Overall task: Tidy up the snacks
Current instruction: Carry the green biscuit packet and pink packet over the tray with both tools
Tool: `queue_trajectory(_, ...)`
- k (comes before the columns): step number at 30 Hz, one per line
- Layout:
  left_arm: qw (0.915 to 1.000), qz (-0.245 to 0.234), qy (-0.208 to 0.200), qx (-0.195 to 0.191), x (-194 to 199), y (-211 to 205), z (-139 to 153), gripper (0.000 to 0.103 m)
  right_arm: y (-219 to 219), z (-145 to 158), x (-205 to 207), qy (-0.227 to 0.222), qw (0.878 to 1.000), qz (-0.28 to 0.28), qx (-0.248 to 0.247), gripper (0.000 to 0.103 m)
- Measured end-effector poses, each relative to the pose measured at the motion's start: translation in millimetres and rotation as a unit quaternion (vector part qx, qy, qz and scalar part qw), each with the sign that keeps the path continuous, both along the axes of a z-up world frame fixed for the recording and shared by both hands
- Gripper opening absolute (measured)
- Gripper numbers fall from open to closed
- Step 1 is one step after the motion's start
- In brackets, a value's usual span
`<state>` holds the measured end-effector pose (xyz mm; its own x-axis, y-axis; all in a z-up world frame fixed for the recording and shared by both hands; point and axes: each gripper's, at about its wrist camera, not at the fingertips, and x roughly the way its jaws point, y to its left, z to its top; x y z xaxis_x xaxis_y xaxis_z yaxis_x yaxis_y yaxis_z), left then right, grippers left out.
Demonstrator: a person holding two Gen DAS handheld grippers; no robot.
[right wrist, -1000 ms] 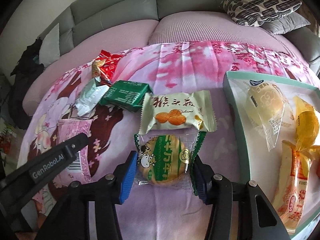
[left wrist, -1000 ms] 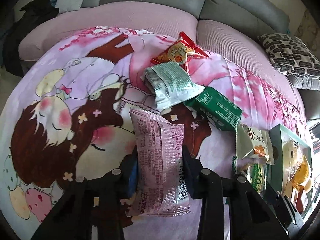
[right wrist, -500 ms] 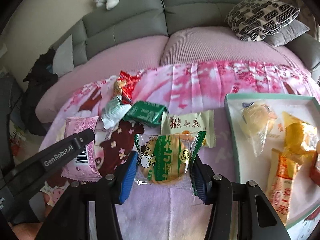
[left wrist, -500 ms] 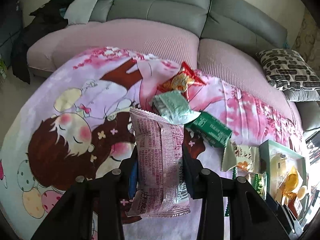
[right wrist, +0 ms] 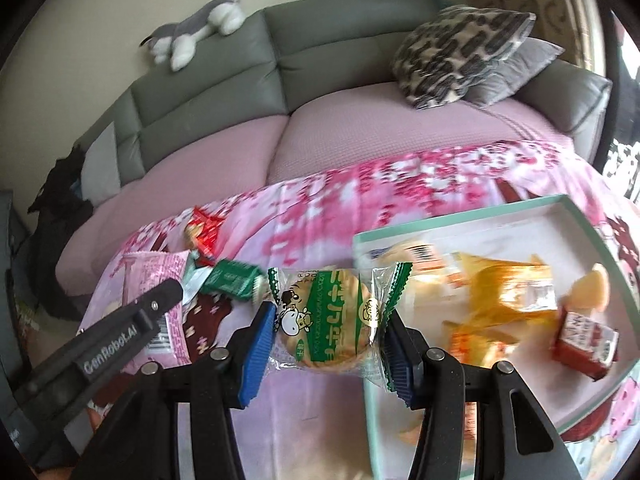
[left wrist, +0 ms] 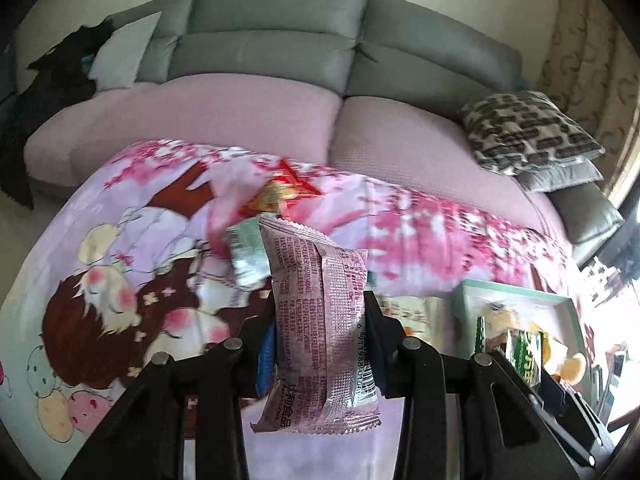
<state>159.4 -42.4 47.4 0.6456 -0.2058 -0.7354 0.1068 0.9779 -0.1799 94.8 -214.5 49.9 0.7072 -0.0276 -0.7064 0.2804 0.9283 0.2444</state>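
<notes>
Gripping one snack each, both tongs hang above the blanket [left wrist: 420, 236]

Left tongs [left wrist: 320, 332] clench a pink packet [left wrist: 318, 320] upright; right tongs [right wrist: 324, 334] pinch a green-trimmed cracker pack [right wrist: 324, 312]; mint tray [right wrist: 600, 220] just right of them; loose snacks beyond.

Both wrist views look steeply down, close, sharing the blanket [left wrist: 420, 240] and sofa [right wrist: 340, 60].

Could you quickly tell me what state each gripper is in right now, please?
Left gripper: closed on a pink crinkled foil snack packet.
Right gripper: closed on a clear, green-edged round cracker packet.
</notes>
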Motion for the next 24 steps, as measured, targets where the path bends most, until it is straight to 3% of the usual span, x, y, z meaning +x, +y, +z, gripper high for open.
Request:
queue_trajectory(10, 0.9958, -0.089, -0.008, 0.023, -18, -71, 5, 0.04, -74, 2, -31, 0.003, 0.995, -0.1, 0.003, 0.055)
queue_trajectory(24, 0.9789, -0.191, 0.009, 0.073, -45, -155, -16, 0.04, -152, -14, -73, 0.027, 0.978, -0.205, 0.019, 0.055)
